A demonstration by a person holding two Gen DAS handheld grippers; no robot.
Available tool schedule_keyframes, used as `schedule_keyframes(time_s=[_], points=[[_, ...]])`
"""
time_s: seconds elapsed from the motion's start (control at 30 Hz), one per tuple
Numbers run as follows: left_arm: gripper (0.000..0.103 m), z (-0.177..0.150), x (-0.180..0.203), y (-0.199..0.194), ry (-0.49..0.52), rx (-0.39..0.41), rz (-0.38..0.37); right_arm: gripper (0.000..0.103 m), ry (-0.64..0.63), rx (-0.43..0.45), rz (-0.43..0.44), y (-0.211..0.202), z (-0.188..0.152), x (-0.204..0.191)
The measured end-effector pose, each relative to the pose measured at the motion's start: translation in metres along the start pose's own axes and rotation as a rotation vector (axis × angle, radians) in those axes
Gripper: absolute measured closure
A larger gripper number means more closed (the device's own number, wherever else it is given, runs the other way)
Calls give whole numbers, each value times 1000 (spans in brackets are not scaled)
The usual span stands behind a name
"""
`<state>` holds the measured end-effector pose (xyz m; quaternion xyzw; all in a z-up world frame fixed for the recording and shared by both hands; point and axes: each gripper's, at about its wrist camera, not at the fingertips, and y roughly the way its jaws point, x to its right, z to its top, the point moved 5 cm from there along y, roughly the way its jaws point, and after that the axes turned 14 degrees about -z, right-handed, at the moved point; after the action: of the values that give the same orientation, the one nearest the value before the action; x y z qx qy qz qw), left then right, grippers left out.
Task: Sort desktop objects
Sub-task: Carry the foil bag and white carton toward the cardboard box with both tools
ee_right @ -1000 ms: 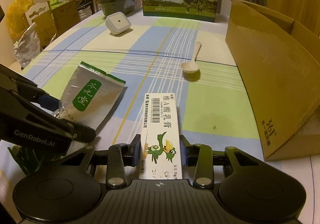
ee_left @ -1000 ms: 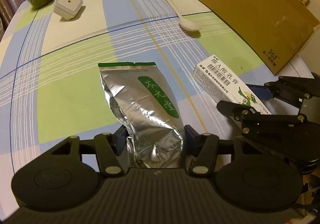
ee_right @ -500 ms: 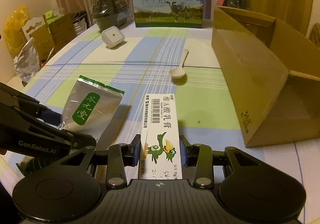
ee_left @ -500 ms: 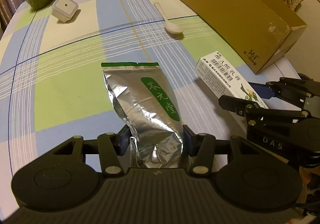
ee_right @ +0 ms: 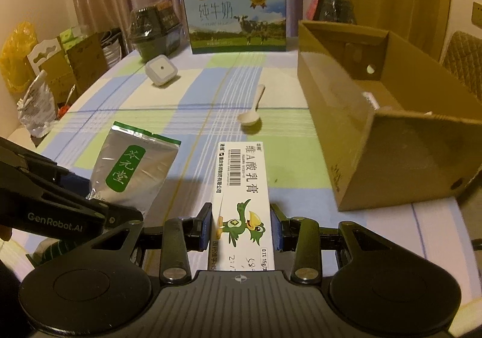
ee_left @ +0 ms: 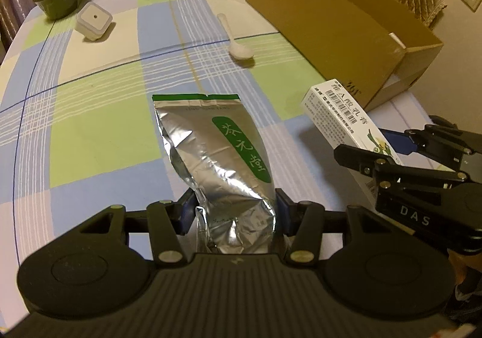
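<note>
Right, both tools loaded. Left gripper [ee_left: 235, 214] is partly closed, blue pads clamping the crumpled bottom of a foil pouch [ee_left: 217, 151]: silver w/ a green top strip and green oval label in pale characters. The pouch hangs clear of the table [ee_left: 90, 133], over its near edge. Right gripper [ee_right: 242, 229] is narrowly set, pads pinching a slim white carton [ee_right: 242, 202] w/ barcode, black print and a green cartoon bird; also lifted, near the table's front-right corner, beside the open cardboard box [ee_right: 346, 133] on the right edge. A white spoon [ee_right: 251, 113] lies mid-table; a small white tub [ee_right: 161, 70] sits toward the far-left side.
</note>
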<state>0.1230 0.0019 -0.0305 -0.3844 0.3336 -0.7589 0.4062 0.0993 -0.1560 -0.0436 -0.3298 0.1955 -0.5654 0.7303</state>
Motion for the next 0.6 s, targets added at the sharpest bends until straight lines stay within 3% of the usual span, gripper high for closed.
schedule_keyframes(time_s=[0.6], points=[[56, 28, 43, -41, 9, 87, -11, 67, 35, 77, -34, -51, 28, 36]])
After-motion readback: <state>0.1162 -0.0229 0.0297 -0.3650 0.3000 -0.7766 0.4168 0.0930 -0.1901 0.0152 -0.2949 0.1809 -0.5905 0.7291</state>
